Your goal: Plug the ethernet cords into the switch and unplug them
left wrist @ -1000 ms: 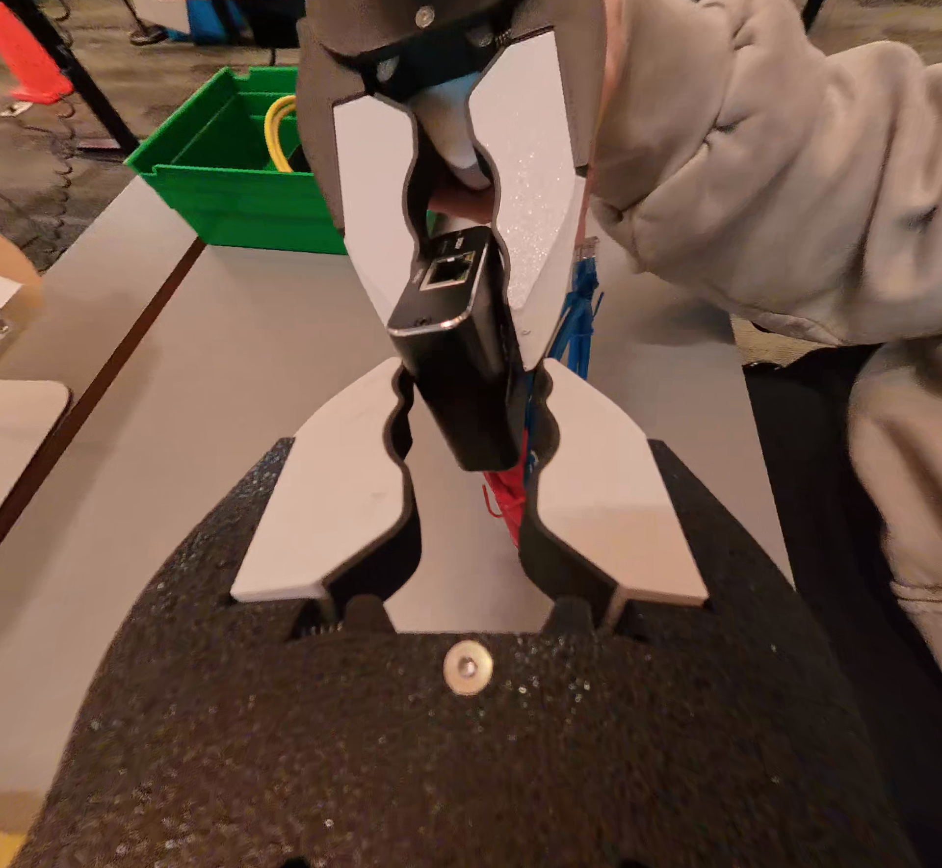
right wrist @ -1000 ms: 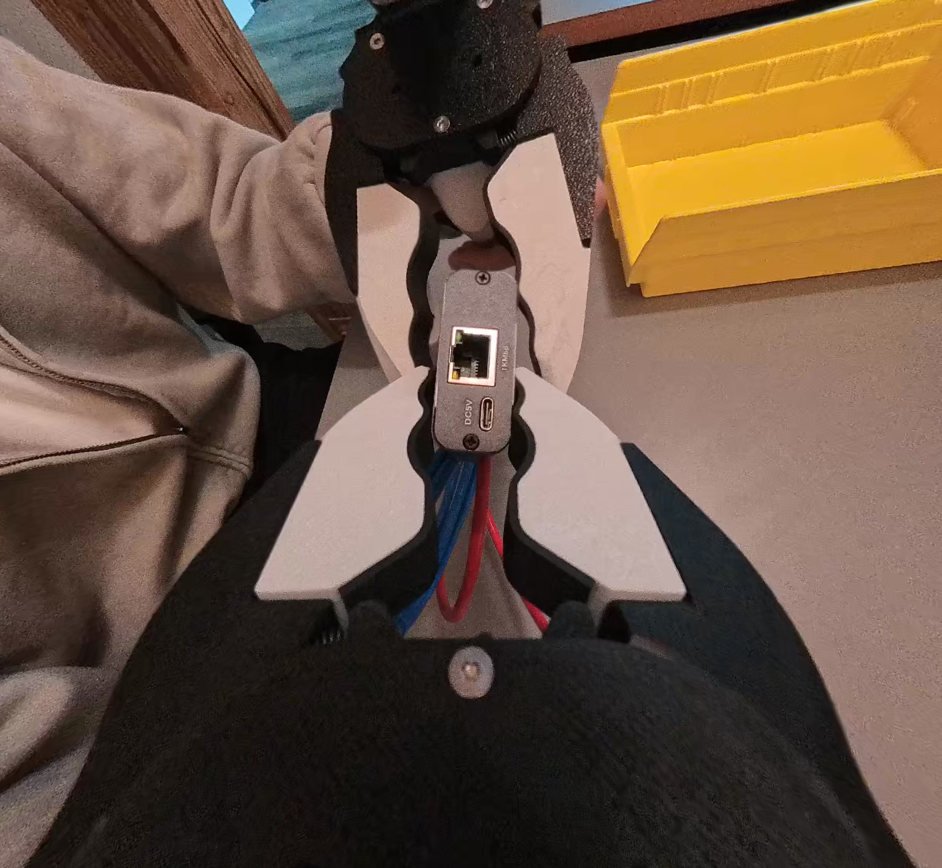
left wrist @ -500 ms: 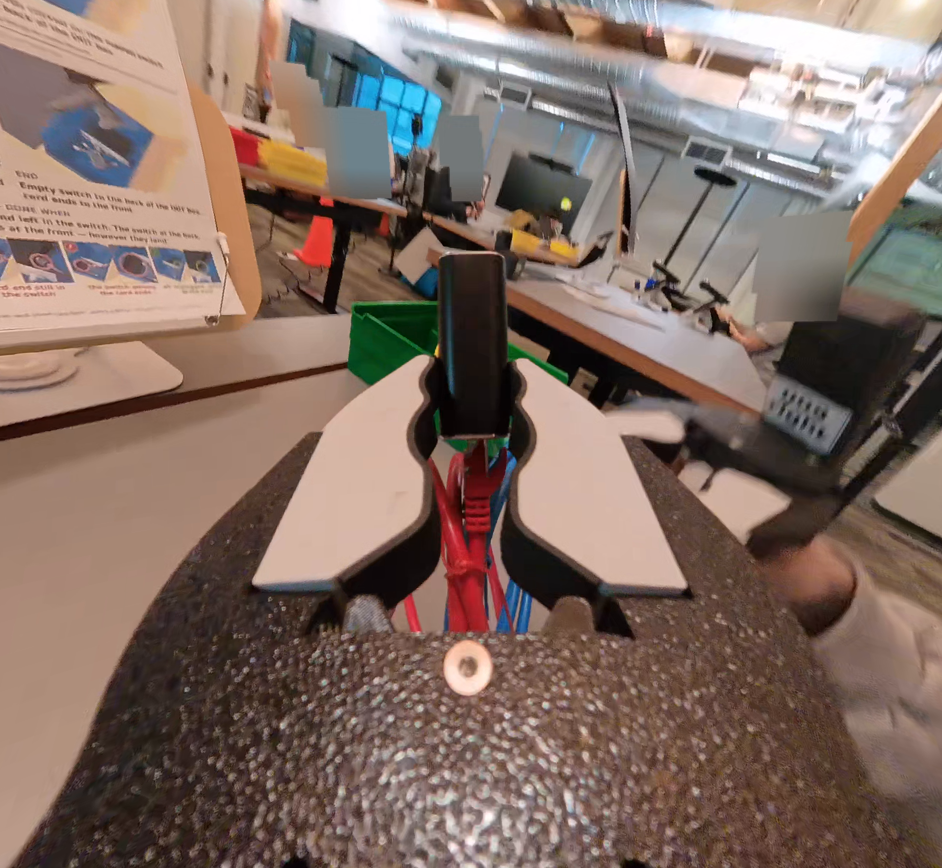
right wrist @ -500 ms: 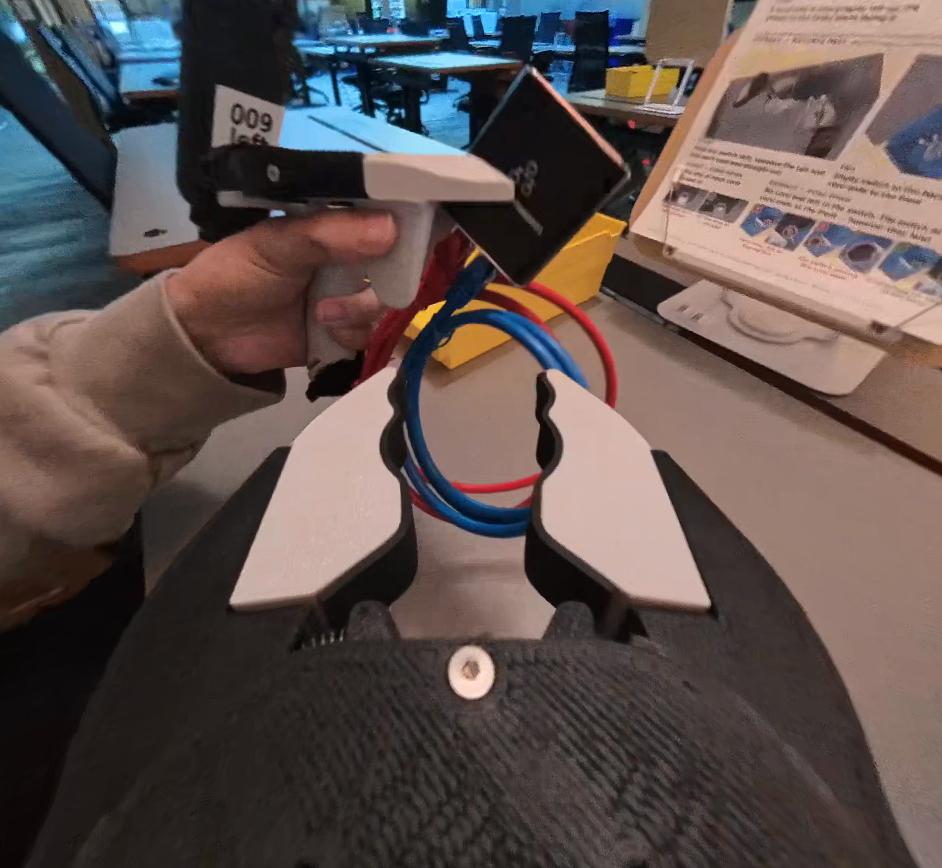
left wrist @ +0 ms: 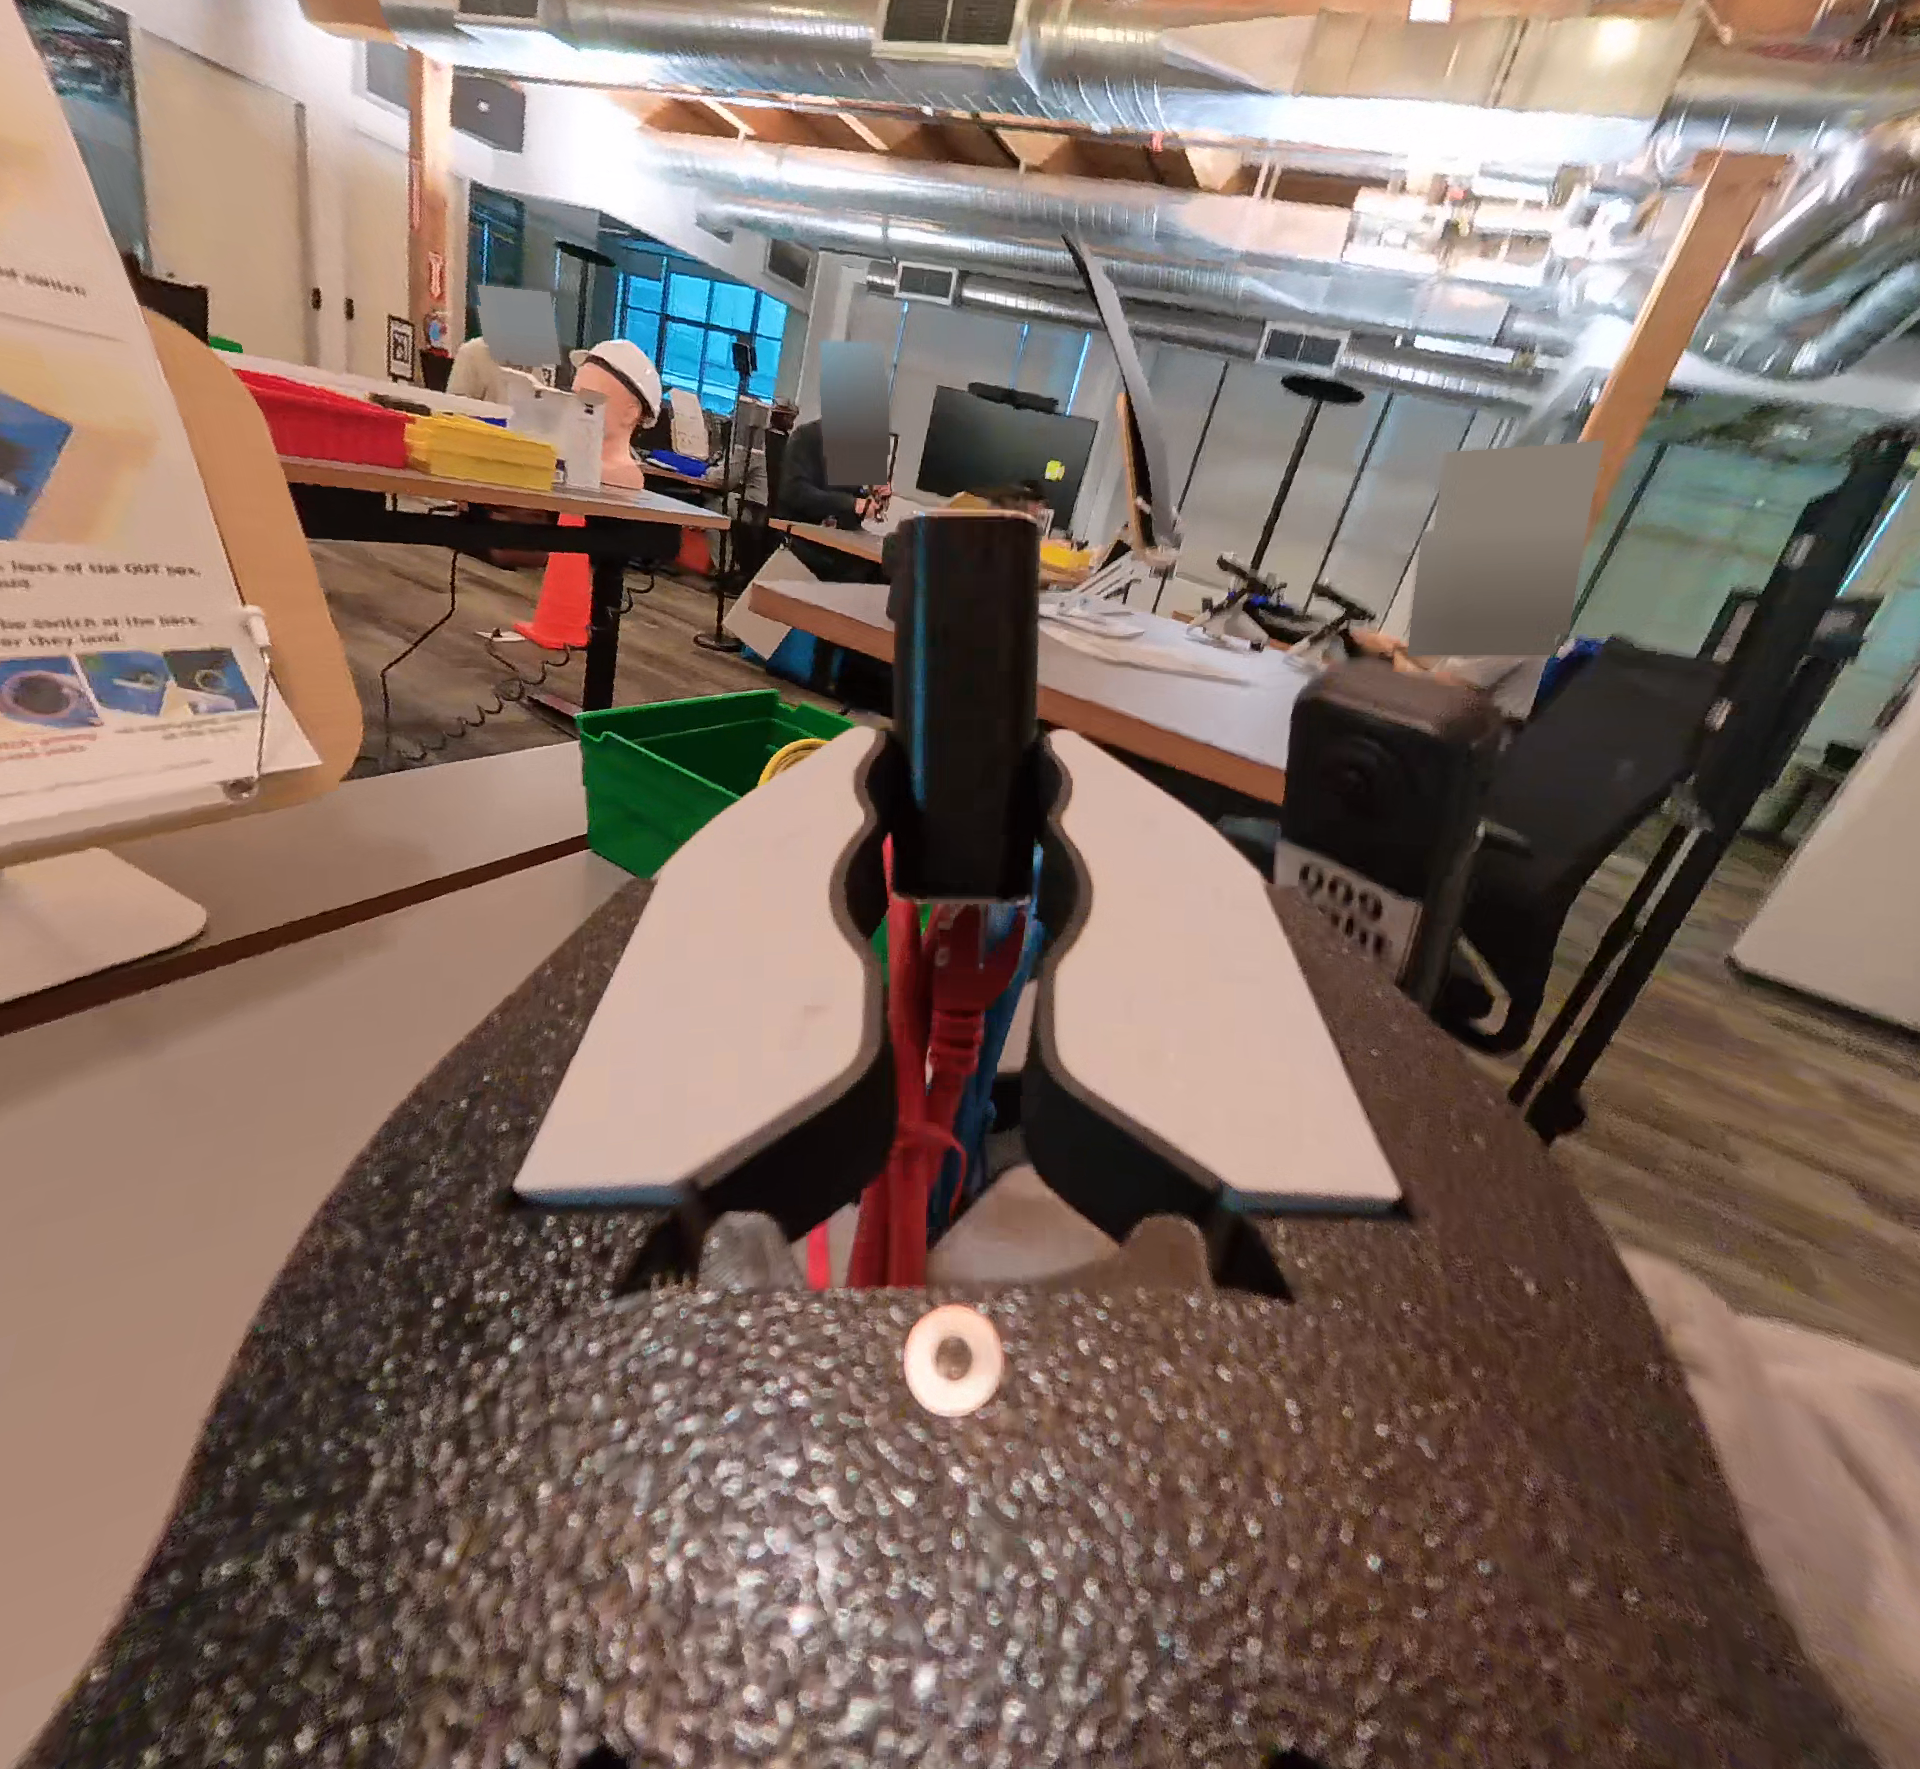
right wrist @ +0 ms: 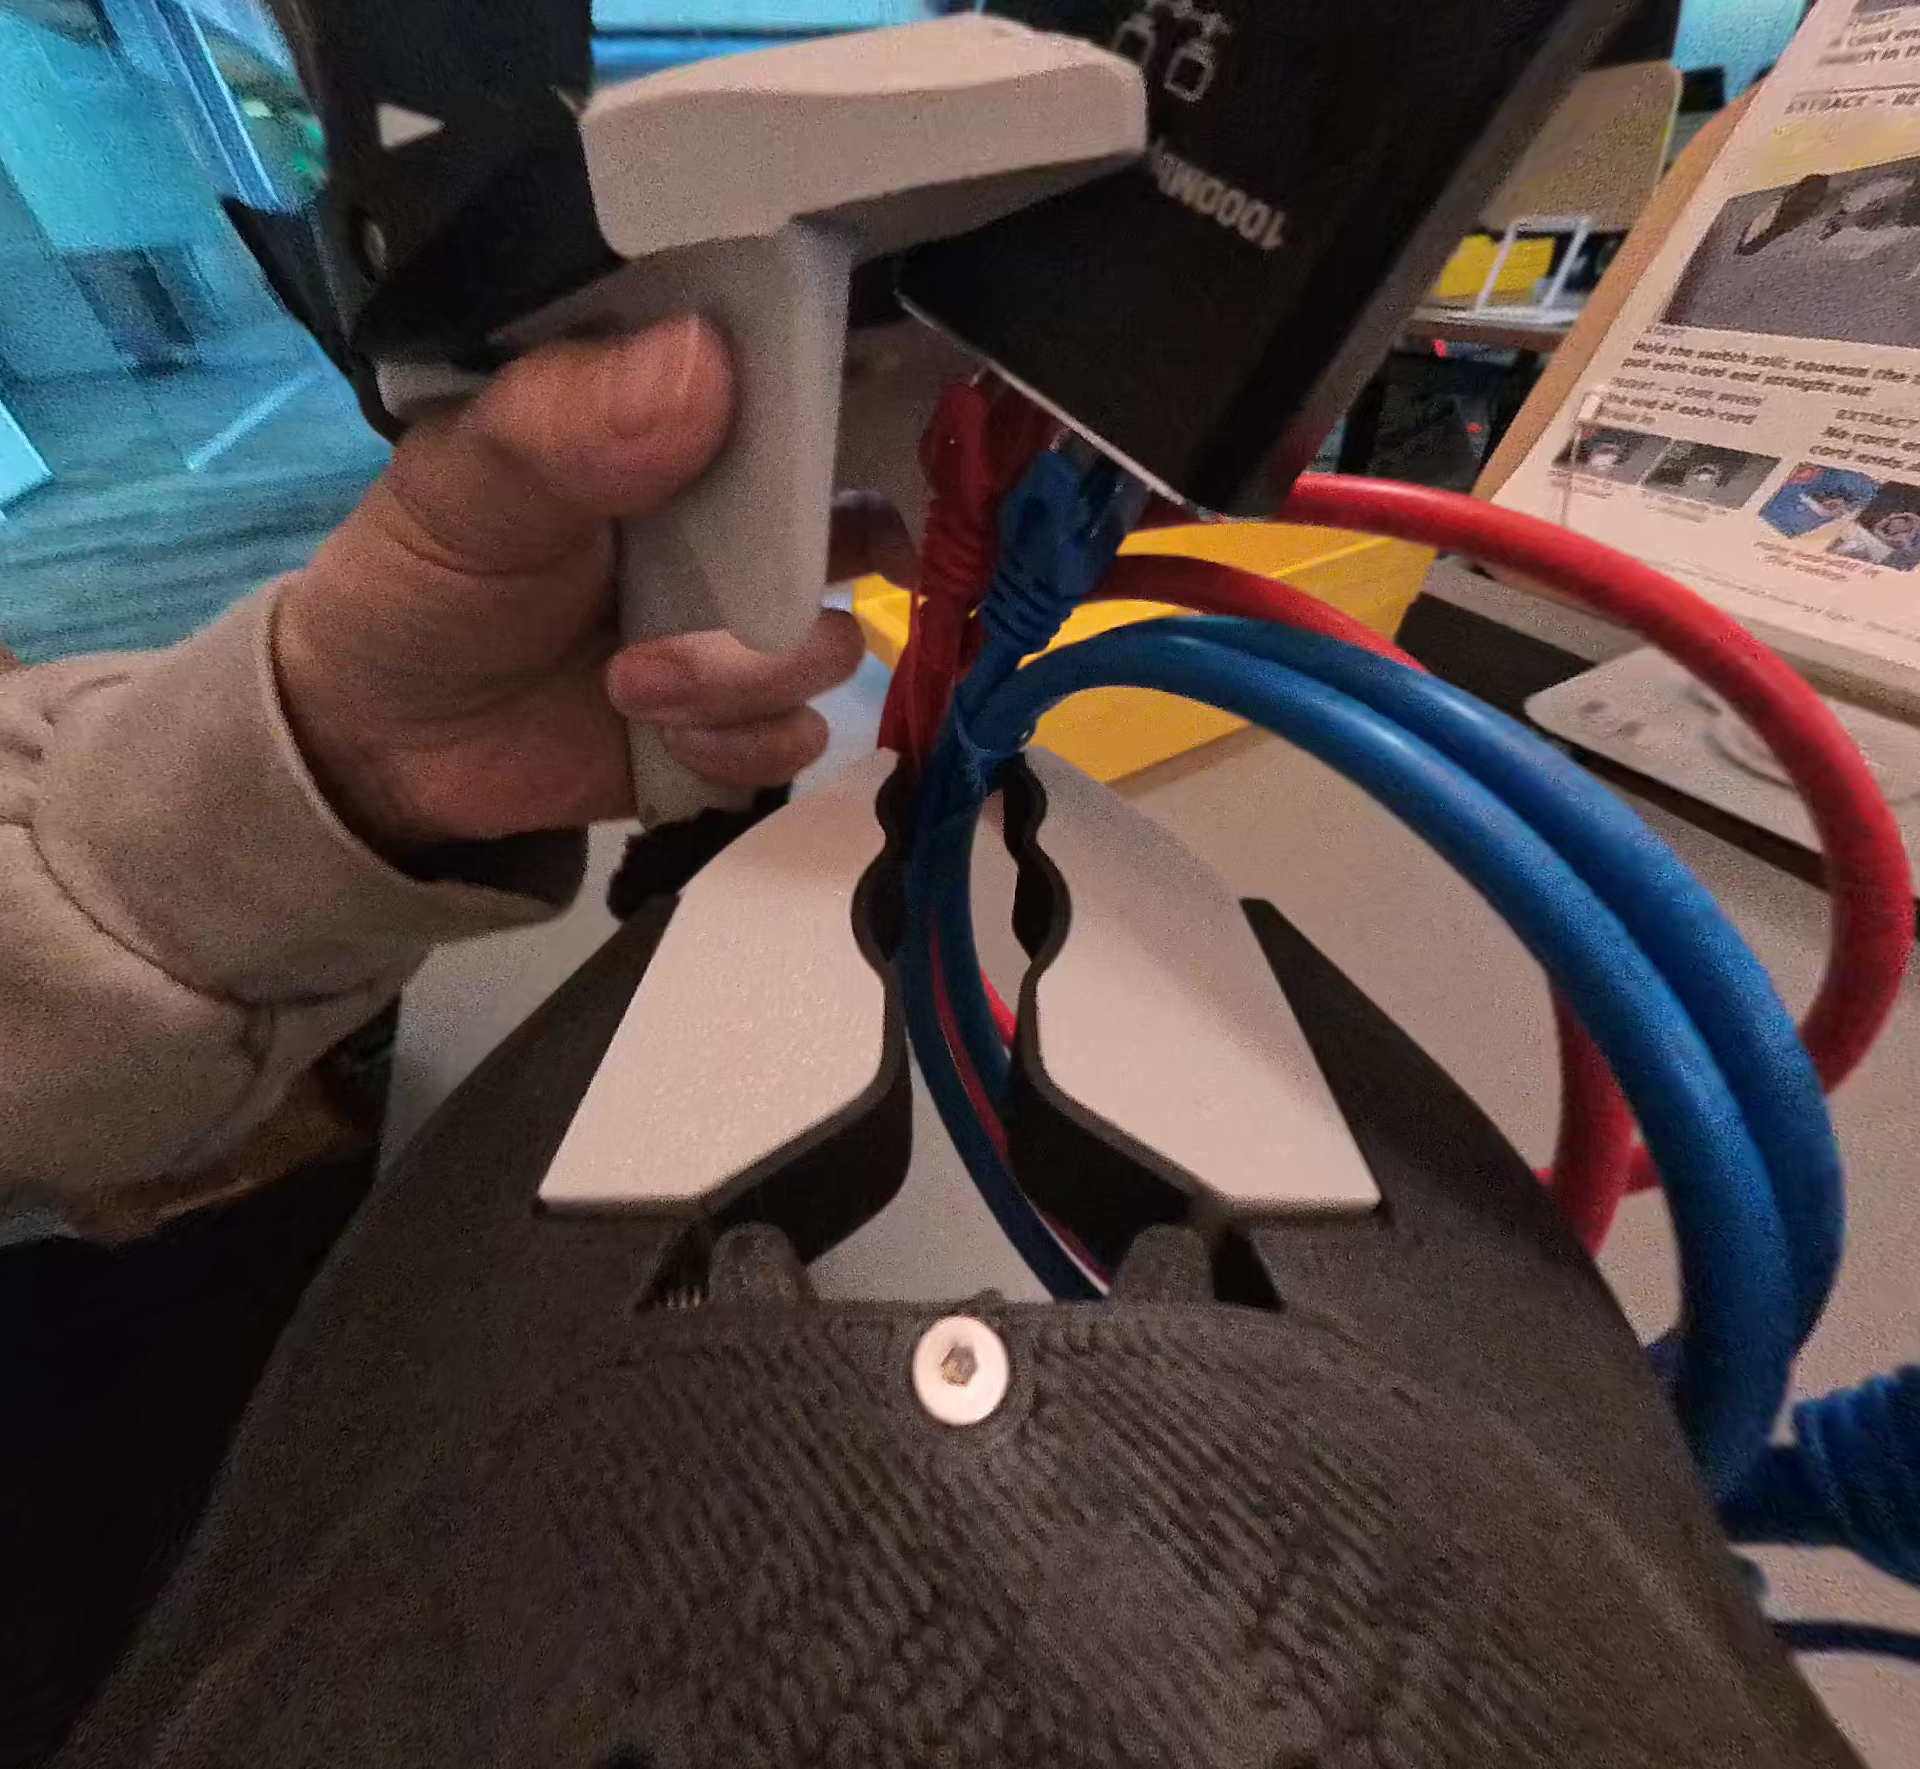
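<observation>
The switch (left wrist: pixel 964 701) stands upright, pinched in the left gripper (left wrist: pixel 961 846) above the bench, ports downward; the right gripper (right wrist: pixel 956 846), just below, is spread around the blue cord (right wrist: pixel 940 940) without clamping it.

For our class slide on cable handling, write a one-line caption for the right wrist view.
Right gripper closing around a blue cord plugged beside a red cord in the black switch.
</observation>
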